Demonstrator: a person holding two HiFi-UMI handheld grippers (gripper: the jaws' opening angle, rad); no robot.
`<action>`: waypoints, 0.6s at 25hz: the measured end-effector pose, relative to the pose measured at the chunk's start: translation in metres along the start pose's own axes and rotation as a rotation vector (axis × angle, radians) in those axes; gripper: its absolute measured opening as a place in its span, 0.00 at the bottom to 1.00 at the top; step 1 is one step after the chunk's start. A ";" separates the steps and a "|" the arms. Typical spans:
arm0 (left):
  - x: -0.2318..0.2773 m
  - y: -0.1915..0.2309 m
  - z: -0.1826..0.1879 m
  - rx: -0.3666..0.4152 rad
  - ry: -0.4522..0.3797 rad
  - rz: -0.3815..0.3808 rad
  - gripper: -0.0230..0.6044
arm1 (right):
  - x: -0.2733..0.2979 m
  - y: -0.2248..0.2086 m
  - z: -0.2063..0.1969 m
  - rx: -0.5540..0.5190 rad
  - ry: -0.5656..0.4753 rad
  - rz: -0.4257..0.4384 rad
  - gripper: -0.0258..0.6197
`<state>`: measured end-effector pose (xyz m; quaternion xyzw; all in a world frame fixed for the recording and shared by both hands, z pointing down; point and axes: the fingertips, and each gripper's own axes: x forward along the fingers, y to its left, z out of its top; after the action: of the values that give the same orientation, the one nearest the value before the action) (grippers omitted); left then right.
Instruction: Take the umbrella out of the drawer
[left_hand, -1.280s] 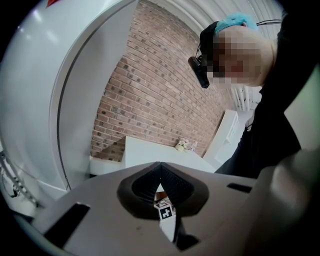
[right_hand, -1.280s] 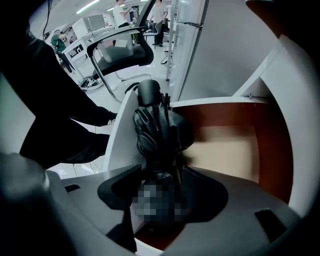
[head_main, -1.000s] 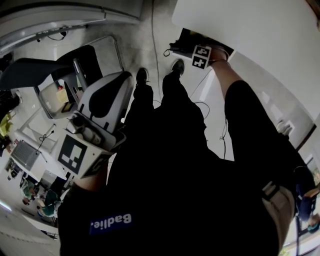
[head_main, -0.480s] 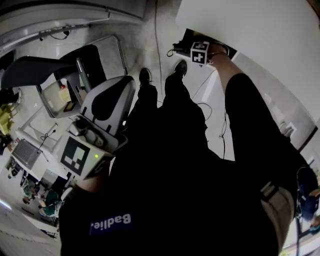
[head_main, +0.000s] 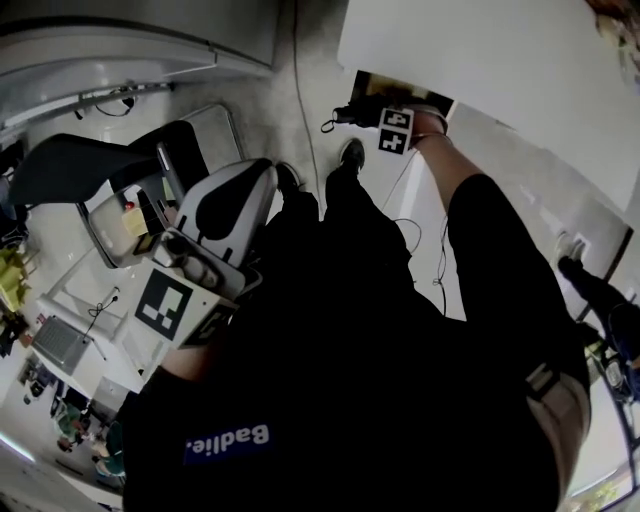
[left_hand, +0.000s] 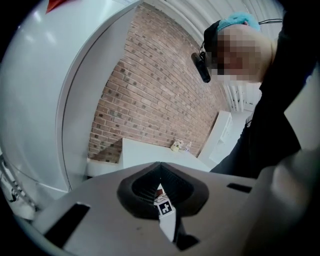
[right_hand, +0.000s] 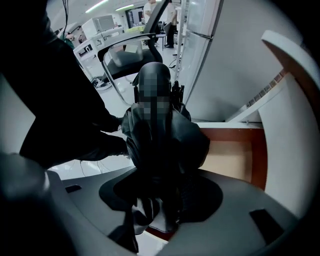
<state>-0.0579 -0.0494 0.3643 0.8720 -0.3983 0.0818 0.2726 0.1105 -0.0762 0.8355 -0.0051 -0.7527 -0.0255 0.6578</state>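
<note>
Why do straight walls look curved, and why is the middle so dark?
Head view: wide lens bows the white tabletop; the person's black clothing swallows the centre against a pale floor. Left gripper view: red brick wall bulges, corners go black. Right gripper view: black folded umbrella, close to the lens, shows little detail.

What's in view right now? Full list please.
table: one, white, top right of the head view
drawer: one, wooden bottom, red-brown rim, open under the table
umbrella: one, black, folded, above the drawer
office chair: one, black, on the floor at the left
cables: several, black, on the floor
brick wall: one, red-brown, in the left gripper view
left gripper: one, grey-white, jaws together, empty
right gripper: one, grey, jaws closing on the umbrella
</note>
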 end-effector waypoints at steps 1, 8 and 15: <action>-0.003 -0.001 0.002 0.006 -0.010 -0.016 0.04 | -0.008 -0.001 0.002 0.022 -0.005 -0.011 0.40; -0.024 -0.011 0.025 0.025 -0.081 -0.114 0.04 | -0.074 0.000 0.026 0.162 -0.045 -0.089 0.40; -0.038 -0.023 0.036 0.064 -0.113 -0.214 0.04 | -0.134 0.001 0.039 0.273 -0.050 -0.176 0.40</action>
<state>-0.0690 -0.0313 0.3111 0.9210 -0.3149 0.0155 0.2288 0.0902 -0.0698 0.6977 0.1494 -0.7630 0.0196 0.6286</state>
